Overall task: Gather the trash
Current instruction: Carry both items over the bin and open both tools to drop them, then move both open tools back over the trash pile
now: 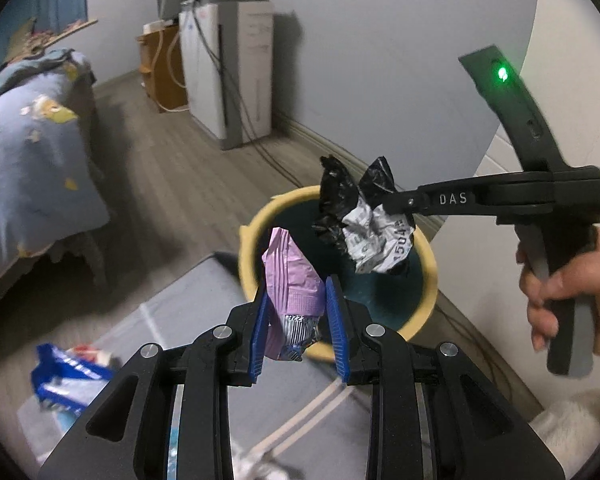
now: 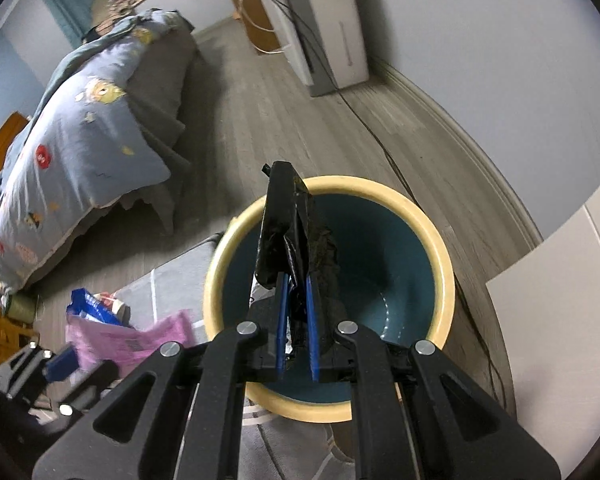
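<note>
Your bin (image 2: pixel 440 248), cream-rimmed with a teal inside, stands on the wood floor (image 2: pixel 260 120) at the corner of the grey rug (image 1: pixel 204 300), and it looks bare inside. Your right gripper (image 2: pixel 296 312) hangs over its mouth, fingers pressed together on a crumpled black-and-silver wrapper (image 1: pixel 364 224). Your left gripper (image 1: pixel 298 320) sits at the near rim, its fingers part-way closed and pinching a pink foil packet (image 1: pixel 292 276) by its lower end, the rest standing up between the blue pads (image 1: pixel 336 320).

Both pieces of trash are light and springy. If you let go of the pink packet here, I judge it may fall on the rug instead of inside, since most of it seems short of the opening. The black wrapper could cling to a pad on release, because thin film is bunched deep between the fingers. The two grippers are close, so a careless swing could knock them together.

A blue packet (image 1: pixel 64 376) lies towards the rug's far edge, uncollected, blurred beyond reading.
</note>
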`<state>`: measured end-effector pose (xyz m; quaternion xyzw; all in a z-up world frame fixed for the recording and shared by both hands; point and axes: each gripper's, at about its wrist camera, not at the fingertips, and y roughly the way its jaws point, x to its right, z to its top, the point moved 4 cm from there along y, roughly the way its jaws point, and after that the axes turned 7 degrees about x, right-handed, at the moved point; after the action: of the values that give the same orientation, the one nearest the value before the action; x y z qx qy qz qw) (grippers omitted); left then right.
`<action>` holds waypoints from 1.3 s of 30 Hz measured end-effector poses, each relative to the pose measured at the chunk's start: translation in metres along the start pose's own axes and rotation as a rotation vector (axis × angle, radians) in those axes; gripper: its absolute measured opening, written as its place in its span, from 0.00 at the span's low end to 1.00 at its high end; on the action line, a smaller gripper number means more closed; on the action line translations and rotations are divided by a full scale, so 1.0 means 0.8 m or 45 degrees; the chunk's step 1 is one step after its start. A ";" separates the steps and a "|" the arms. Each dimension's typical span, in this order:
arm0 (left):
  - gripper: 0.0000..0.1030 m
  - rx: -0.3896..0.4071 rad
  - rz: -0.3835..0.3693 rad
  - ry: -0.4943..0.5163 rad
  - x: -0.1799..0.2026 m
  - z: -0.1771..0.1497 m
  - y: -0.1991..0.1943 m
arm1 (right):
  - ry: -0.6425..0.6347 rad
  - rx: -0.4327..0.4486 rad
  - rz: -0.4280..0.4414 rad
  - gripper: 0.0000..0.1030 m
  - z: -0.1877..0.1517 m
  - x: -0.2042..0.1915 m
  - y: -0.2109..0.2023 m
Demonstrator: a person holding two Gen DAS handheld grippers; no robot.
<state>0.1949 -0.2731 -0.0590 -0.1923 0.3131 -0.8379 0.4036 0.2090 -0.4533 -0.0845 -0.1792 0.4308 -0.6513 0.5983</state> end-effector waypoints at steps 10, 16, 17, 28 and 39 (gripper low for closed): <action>0.34 -0.061 -0.003 0.010 0.013 -0.011 0.056 | 0.050 -0.019 -0.004 0.08 -0.005 0.017 0.007; 0.48 -0.059 0.013 0.020 0.016 -0.024 0.057 | 0.065 -0.021 -0.003 0.08 -0.005 0.014 0.010; 0.50 -0.059 0.018 0.018 0.015 -0.026 0.056 | 0.061 -0.020 -0.005 0.08 -0.005 0.013 0.010; 0.77 -0.041 0.103 -0.023 -0.009 -0.043 0.036 | 0.052 0.018 -0.019 0.48 0.000 0.004 0.004; 0.91 -0.017 0.239 -0.113 -0.058 -0.060 -0.005 | 0.002 0.092 -0.045 0.94 0.008 -0.029 -0.016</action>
<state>0.1932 -0.2164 -0.0947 -0.2018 0.3171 -0.7849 0.4927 0.2108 -0.4347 -0.0642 -0.1646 0.4042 -0.6771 0.5925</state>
